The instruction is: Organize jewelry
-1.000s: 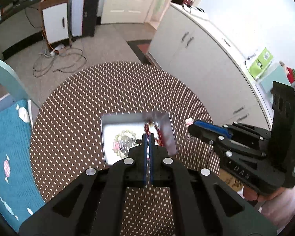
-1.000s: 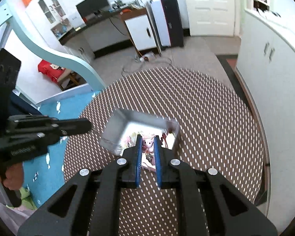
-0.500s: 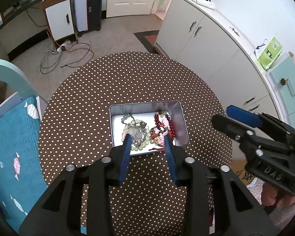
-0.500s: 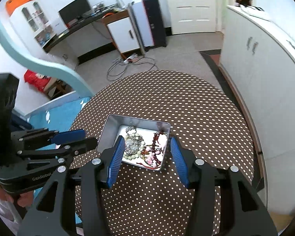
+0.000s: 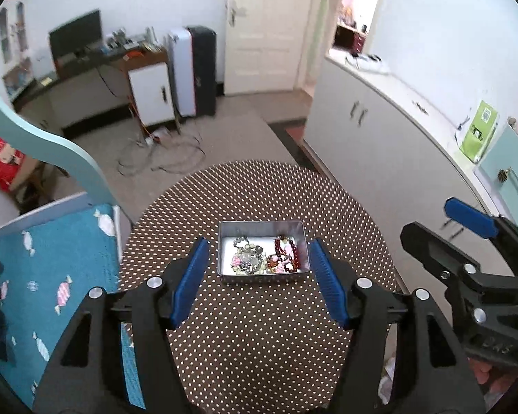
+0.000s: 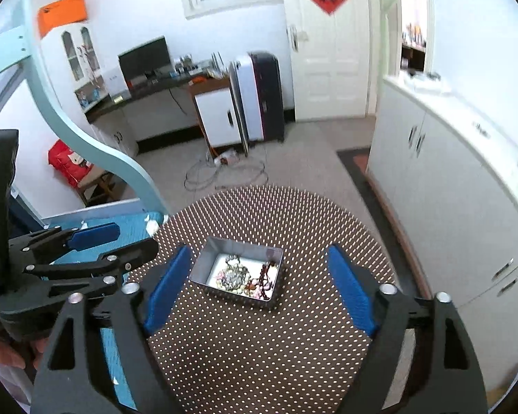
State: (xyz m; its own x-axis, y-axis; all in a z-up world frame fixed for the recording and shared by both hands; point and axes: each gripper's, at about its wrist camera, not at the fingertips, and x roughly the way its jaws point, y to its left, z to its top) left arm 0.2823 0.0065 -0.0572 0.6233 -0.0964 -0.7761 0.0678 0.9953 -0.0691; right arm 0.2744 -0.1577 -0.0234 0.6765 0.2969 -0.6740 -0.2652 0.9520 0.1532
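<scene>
A silver metal tin (image 5: pixel 229 277) stands on the round brown polka-dot table (image 5: pixel 259 338). It holds a tangle of jewelry (image 5: pixel 264 258): pale bead strings, a dark red bead string and pink pieces. The tin (image 6: pixel 200 269) and jewelry (image 6: pixel 247 277) also show in the right wrist view. My left gripper (image 5: pixel 259 276) is open and empty, held well above and in front of the tin. My right gripper (image 6: pixel 259 286) is open wide and empty, also raised above the table. Each gripper shows at the edge of the other's view, the right (image 5: pixel 445 233) and the left (image 6: pixel 124 239).
A teal patterned bed (image 5: pixel 48 276) with a light blue frame borders the table's left side. White cabinets (image 5: pixel 390 145) run along the right. Cables (image 5: pixel 159 155) lie on the floor beyond the table, before a desk and a door.
Both grippers went from shut low over the tin to wide open and have pulled back and up. The jewelry lies in the tin.
</scene>
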